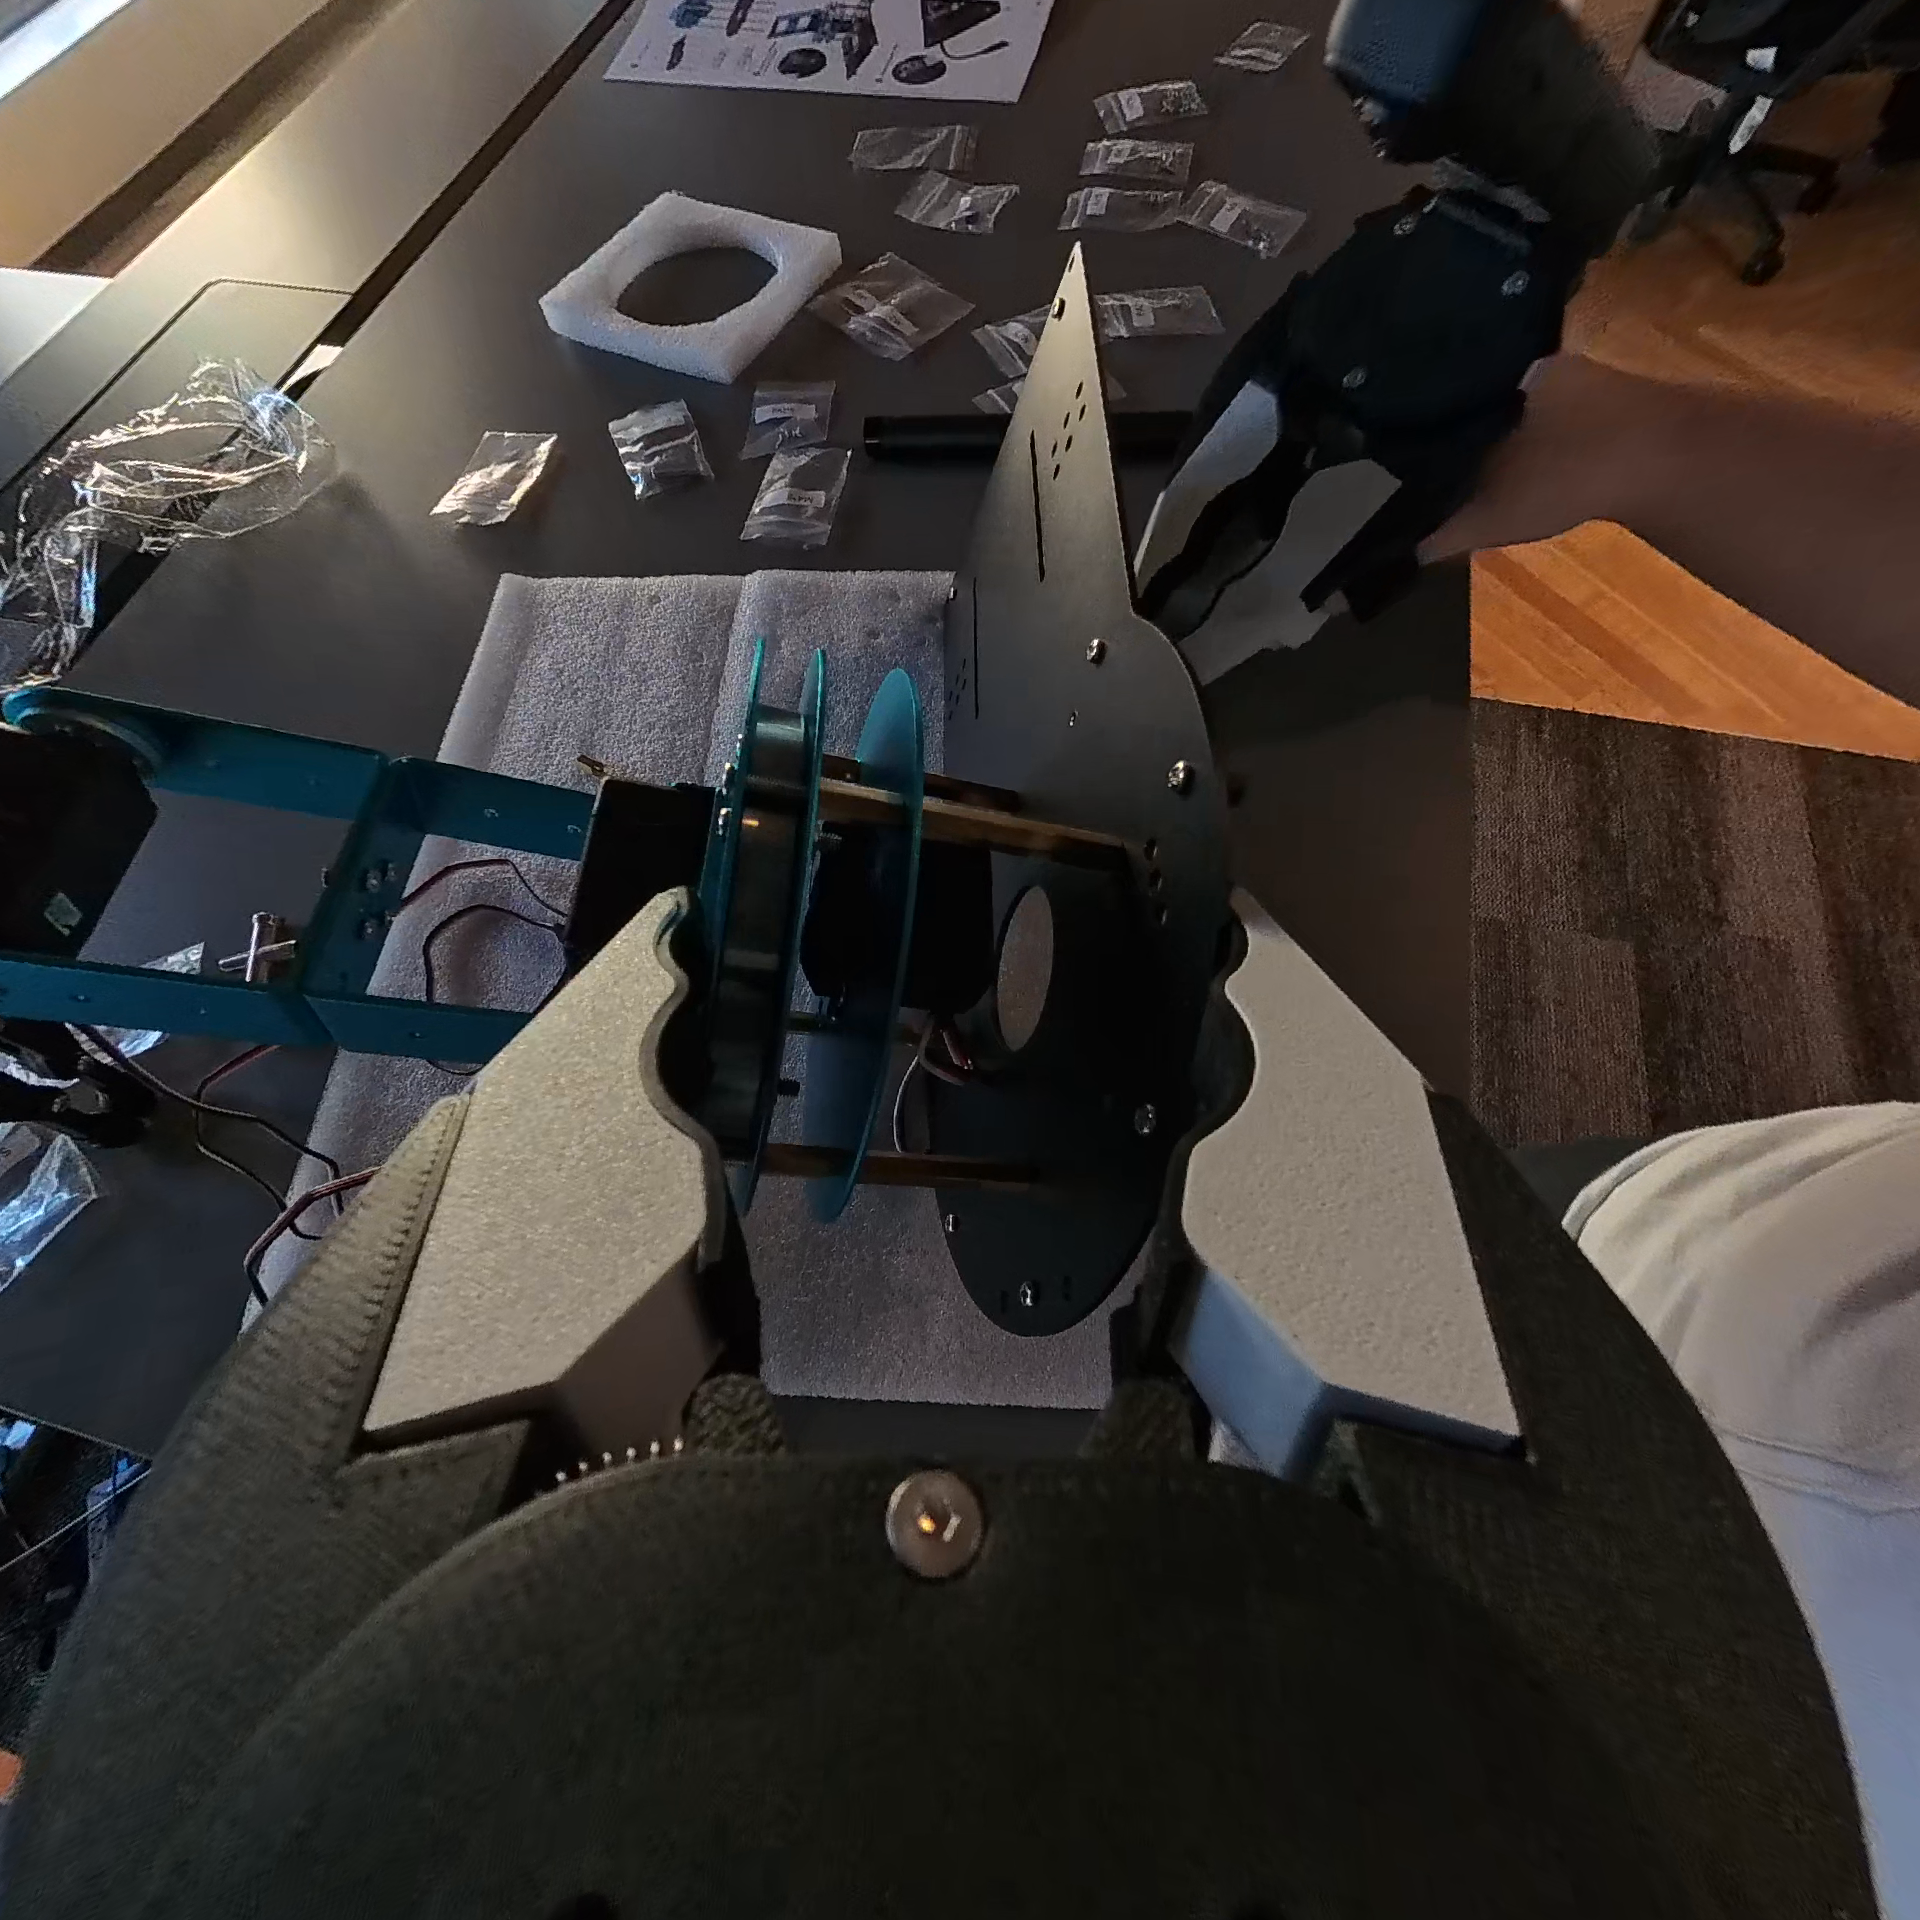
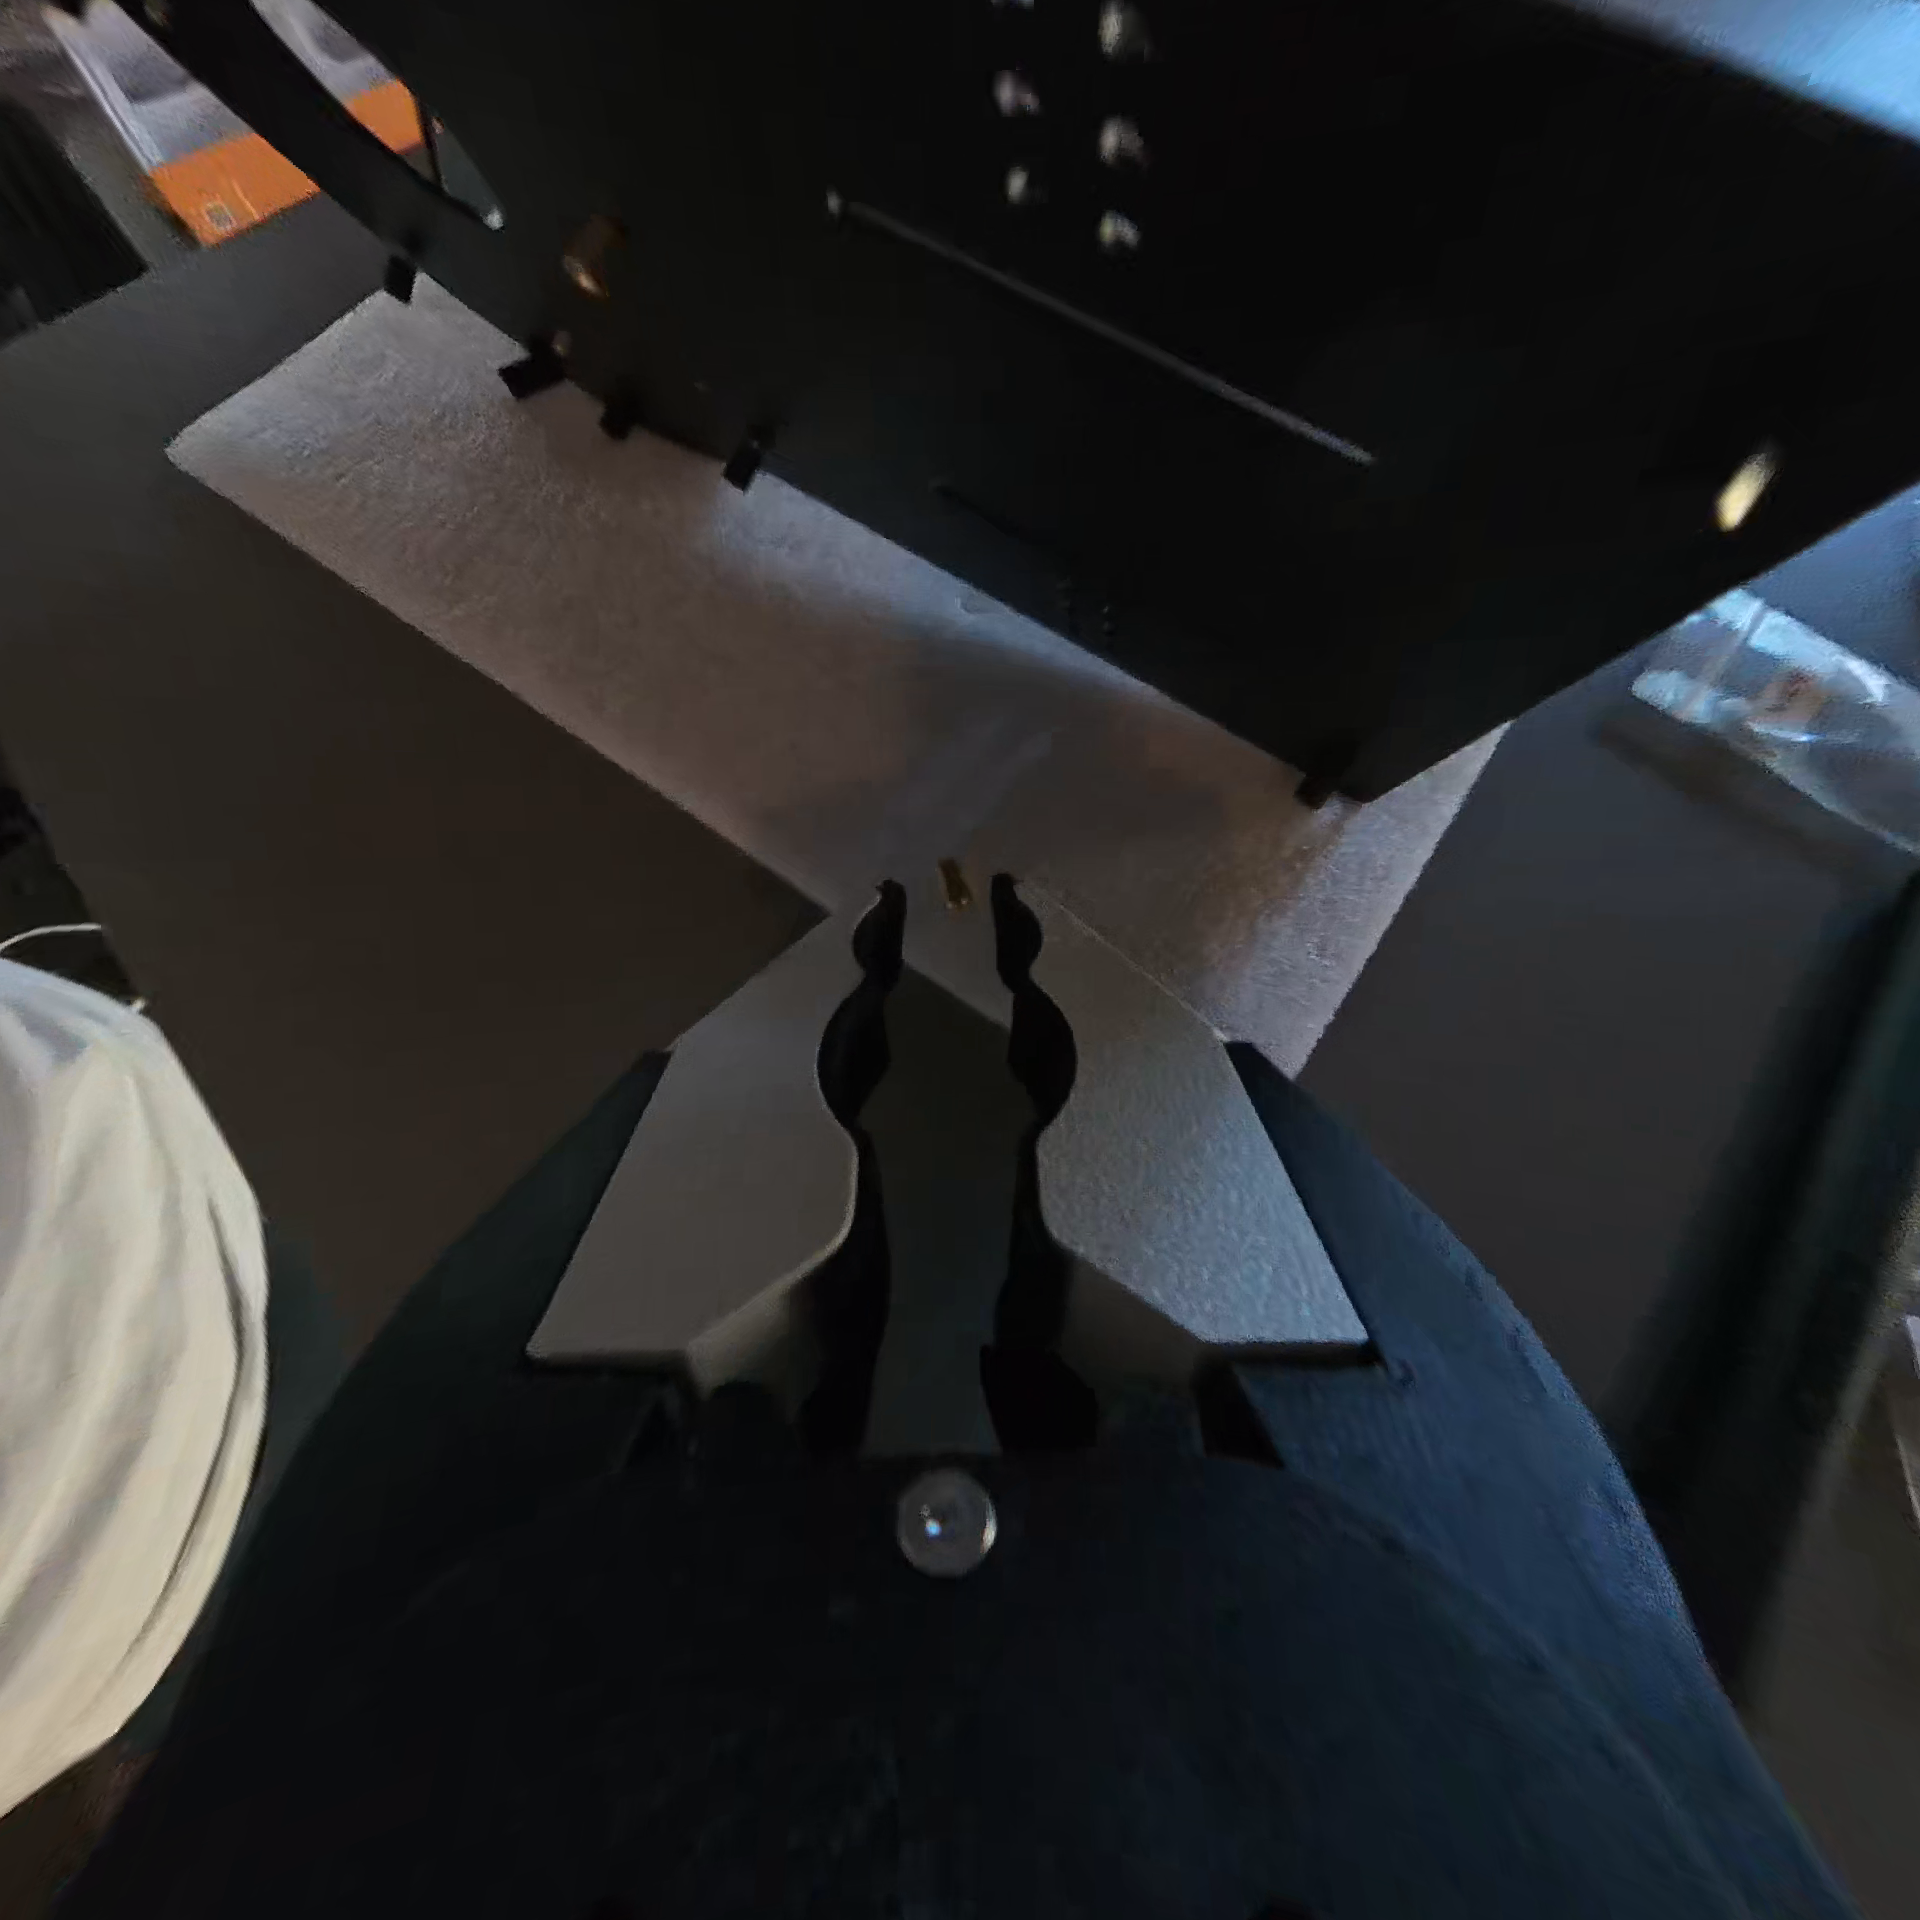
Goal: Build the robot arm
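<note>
My left gripper (image 1: 961, 945) is shut wide across a robot-arm base assembly. Its left finger (image 1: 582, 1122) presses the teal discs (image 1: 774, 914) and its right finger (image 1: 1340, 1174) presses the black base plate (image 1: 1081, 790). A teal bracket arm (image 1: 312, 883) sticks out to the left. The assembly is over a white foam sheet (image 1: 623, 686). My right gripper (image 2: 945, 891) hovers over that foam sheet (image 2: 623, 582), jaws a narrow gap apart. A small brass standoff (image 2: 951, 883) sits between its tips, touching neither. The black plate (image 2: 1195, 312) hangs just above. The right gripper also shows beside the plate in the left wrist view (image 1: 1236, 582).
Several small clear bags of hardware (image 1: 904, 301) lie on the dark table (image 1: 416, 312), with a white foam ring (image 1: 691, 281), a black tube (image 1: 925, 431), a printed sheet (image 1: 831, 42) and crumpled plastic wrap (image 1: 156, 468). The table edge and wood floor (image 1: 1662, 665) are to the right. Spacing between my two grippers at the tips: around 20 centimetres.
</note>
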Tool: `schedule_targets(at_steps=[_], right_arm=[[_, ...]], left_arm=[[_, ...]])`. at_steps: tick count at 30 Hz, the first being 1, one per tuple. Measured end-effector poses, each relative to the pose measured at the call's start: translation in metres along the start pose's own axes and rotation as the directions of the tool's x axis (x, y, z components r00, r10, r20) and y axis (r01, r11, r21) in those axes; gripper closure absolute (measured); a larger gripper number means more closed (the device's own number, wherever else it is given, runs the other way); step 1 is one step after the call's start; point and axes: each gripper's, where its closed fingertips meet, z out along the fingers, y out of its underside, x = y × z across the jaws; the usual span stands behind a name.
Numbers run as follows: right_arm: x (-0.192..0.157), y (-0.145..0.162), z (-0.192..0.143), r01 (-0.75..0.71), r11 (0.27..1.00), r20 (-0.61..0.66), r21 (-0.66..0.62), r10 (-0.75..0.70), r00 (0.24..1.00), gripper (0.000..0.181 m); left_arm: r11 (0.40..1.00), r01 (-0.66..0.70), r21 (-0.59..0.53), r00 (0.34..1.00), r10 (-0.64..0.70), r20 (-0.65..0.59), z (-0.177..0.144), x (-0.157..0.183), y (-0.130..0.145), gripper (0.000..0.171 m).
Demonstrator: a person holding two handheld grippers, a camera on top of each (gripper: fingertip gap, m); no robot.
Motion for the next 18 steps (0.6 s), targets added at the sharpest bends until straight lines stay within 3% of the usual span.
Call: schedule_targets(at_steps=[2, 4, 6, 7, 9, 15, 18], right_arm=[[0.001, 0.001, 0.002, -0.010, 1.000, 0.010, -0.013, 0.010, 1.000, 0.165], [0.000, -0.008, 0.000, 0.020, 0.999, 0.001, 0.045, -0.020, 1.000, 0.181], [0.001, -0.004, 0.002, 0.023, 1.000, -0.003, 0.013, -0.023, 1.000, 0.178], [0.000, 0.002, 0.005, 0.010, 1.000, 0.011, -0.025, -0.010, 1.000, 0.166], [-0.001, -0.002, 0.004, -0.004, 1.000, 0.018, -0.003, 0.004, 1.000, 0.163], [0.006, 0.000, -0.001, -0.002, 1.000, -0.027, 0.001, 0.002, 1.000, 0.166], [0.026, -0.004, -0.010, -0.014, 0.999, -0.085, 0.050, 0.018, 0.996, 0.167]], left_arm=[[1.000, 0.000, 0.000, 1.000, 0.000, 0.000, 0.000, 0.000, 0.000, 0.076], [1.000, 0.001, 0.002, 1.000, -0.001, 0.000, 0.000, 0.000, 0.000, 0.077], [1.000, 0.002, 0.002, 1.000, -0.002, 0.000, 0.000, 0.000, 0.000, 0.077], [1.000, 0.001, 0.001, 1.000, -0.001, 0.000, 0.000, 0.000, 0.000, 0.076], [1.000, 0.001, -0.002, 1.000, -0.001, 0.000, 0.000, 0.000, 0.000, 0.077], [1.000, -0.001, -0.007, 1.000, 0.001, 0.000, 0.000, 0.000, 0.000, 0.077], [1.000, -0.002, -0.009, 1.000, 0.002, -0.001, 0.000, 0.000, 0.000, 0.076]])
